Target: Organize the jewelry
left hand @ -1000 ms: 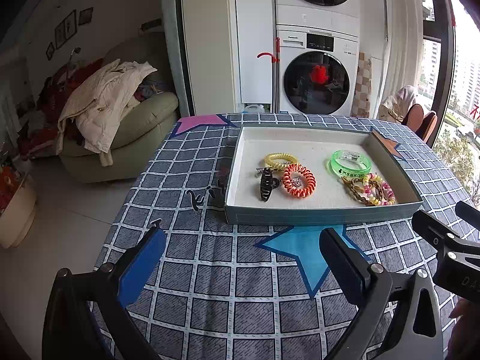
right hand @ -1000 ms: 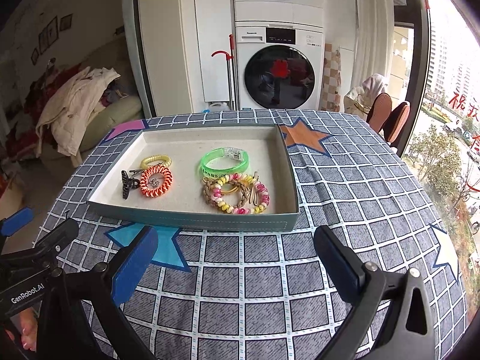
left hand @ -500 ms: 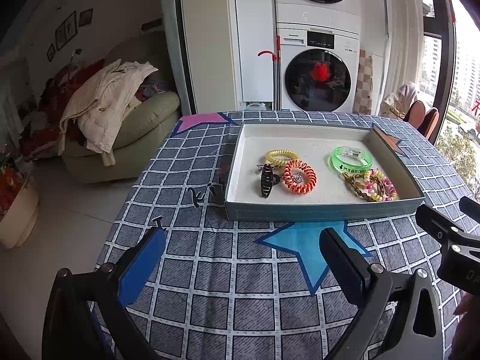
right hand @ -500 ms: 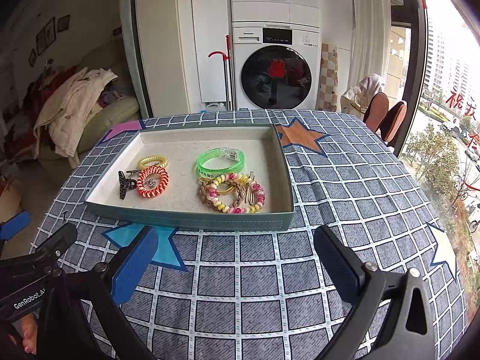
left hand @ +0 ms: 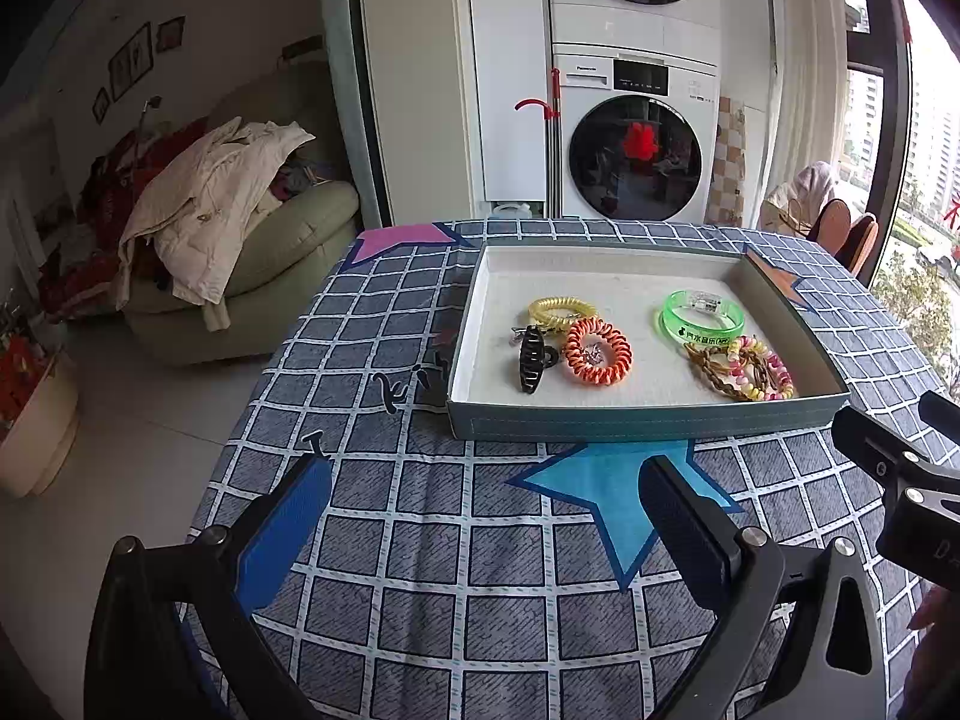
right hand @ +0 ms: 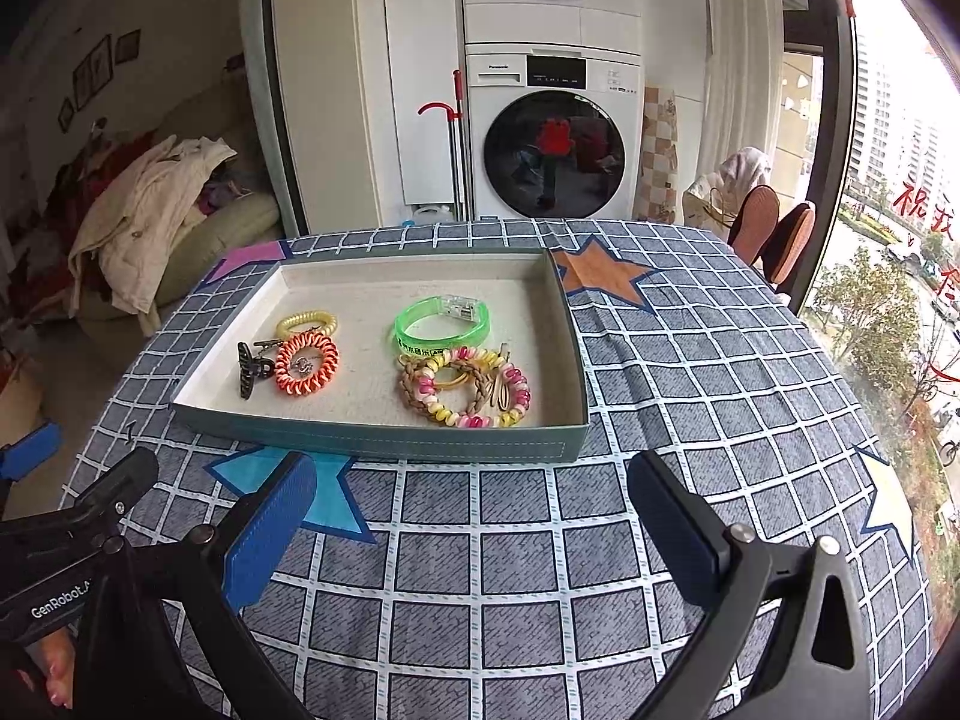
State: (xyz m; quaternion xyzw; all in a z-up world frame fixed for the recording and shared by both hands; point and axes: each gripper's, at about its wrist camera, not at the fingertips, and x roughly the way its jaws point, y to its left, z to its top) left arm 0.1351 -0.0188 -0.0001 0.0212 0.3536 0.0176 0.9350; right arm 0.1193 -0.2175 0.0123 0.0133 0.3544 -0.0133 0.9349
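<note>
Left wrist view: the left gripper [left hand: 483, 516] hangs over the grey-blue checked tablecloth [left hand: 420, 570] with its jaws wide apart and nothing between them, a bright blue star printed on the cloth showing in the gap. Beyond it sits the shallow teal tray with a pale lining [left hand: 648, 417]. Inside, a black claw hair clip [left hand: 531, 357] lies touching an orange spiral hair tie [left hand: 597, 351], with a yellow spiral hair tie [left hand: 561, 307] just behind them. Toward the tray's right side a translucent green plastic bangle [left hand: 703, 318] lies next to a tangle of braided brown and pink-and-yellow beaded bracelets [left hand: 747, 367]. Only this view shows small dark curly pieces [left hand: 390, 393] on the cloth just outside the tray's left wall; what they are cannot be told. The right gripper's black tip enters at the right edge.

Right wrist view: the right gripper [right hand: 471, 495] is likewise spread wide and empty, short of the tray's near wall [right hand: 384, 438]. The same jewellery lies inside, the bracelets [right hand: 465, 384] now plainly near the front right corner. This view alone shows an orange star [right hand: 600, 273] on the cloth beyond the tray's far right corner, and a person's fingers [right hand: 51, 669] at the lower left under the left gripper's body.
</note>
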